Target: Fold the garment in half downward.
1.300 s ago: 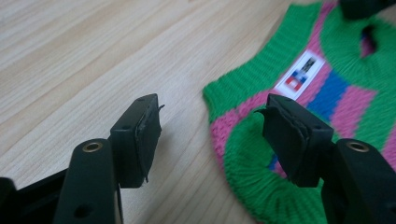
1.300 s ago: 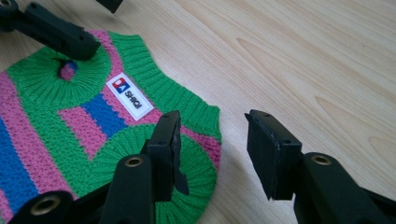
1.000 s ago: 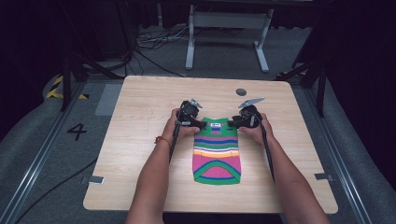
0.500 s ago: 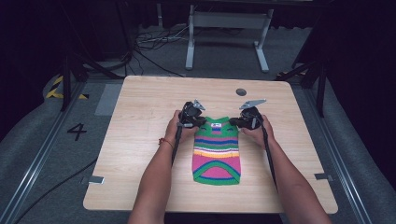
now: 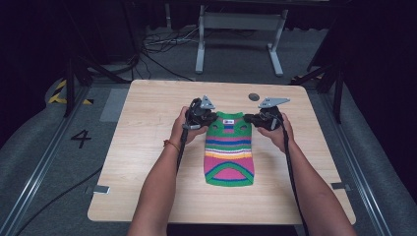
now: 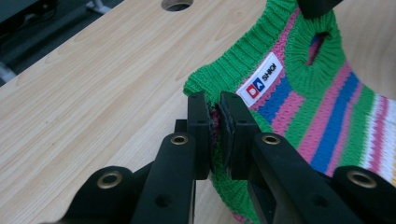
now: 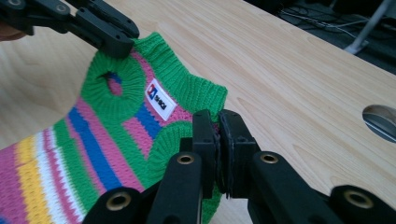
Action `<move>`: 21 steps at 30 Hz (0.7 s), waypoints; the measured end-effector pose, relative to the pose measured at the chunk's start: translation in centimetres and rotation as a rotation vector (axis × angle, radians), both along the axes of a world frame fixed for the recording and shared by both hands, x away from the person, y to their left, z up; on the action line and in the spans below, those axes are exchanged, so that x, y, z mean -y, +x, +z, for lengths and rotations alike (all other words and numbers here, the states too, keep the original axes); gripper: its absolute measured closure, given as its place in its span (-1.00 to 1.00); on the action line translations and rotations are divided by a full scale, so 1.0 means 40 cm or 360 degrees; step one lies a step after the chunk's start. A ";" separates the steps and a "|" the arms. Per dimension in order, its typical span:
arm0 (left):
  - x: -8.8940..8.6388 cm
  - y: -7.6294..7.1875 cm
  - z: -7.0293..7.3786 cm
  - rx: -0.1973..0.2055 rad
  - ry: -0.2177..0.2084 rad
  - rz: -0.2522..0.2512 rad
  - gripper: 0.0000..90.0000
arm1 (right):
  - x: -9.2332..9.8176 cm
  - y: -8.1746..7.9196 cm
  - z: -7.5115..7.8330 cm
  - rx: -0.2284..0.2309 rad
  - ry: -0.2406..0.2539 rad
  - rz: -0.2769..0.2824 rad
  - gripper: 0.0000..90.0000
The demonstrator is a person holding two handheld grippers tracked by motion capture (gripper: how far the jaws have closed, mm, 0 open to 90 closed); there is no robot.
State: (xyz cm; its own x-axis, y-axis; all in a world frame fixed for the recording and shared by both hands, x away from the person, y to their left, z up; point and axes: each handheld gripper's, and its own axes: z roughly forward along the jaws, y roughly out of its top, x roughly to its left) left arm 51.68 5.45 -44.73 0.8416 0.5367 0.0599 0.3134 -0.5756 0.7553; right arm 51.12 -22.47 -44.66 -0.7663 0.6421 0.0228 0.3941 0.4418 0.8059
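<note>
Small striped knitted sweater [image 5: 229, 150] (green ribbing, pink, blue, white and yellow bands) lies flat at the middle of the light wooden worktop [image 5: 147, 123], collar toward the far edge. Left tool [image 6: 215, 126] clamped on the sweater's collar corner, knit pinched between its black jaws. Right tool [image 7: 218, 140] closed on the opposite collar corner, fabric likewise between its jaws. White label [image 7: 160, 105] with red and blue mark sits at the neckline. Round hole [image 5: 253, 97] in the worktop lies beyond the collar, near the right tool.
</note>
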 end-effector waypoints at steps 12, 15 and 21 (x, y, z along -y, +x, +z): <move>-0.006 -0.090 0.027 0.0092 0.0081 -0.0086 0.86 | 0.001 -0.083 0.017 0.0078 -0.0004 0.0126 0.90; -0.013 -0.110 0.027 0.0099 0.0067 -0.0122 0.86 | 0.009 -0.108 0.019 0.0089 0.0011 0.0154 0.90; -0.026 -0.152 0.028 0.0131 0.0089 -0.0173 0.87 | 0.021 -0.145 0.019 0.0085 0.0015 0.0196 0.90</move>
State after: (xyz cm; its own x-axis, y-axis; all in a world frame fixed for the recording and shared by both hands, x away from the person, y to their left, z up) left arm 45.59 6.50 -43.62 0.8857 0.4365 0.1583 0.1851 -0.6446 0.7417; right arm 45.32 -23.30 -43.91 -0.8395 0.5432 -0.0146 0.2939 0.4765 0.8286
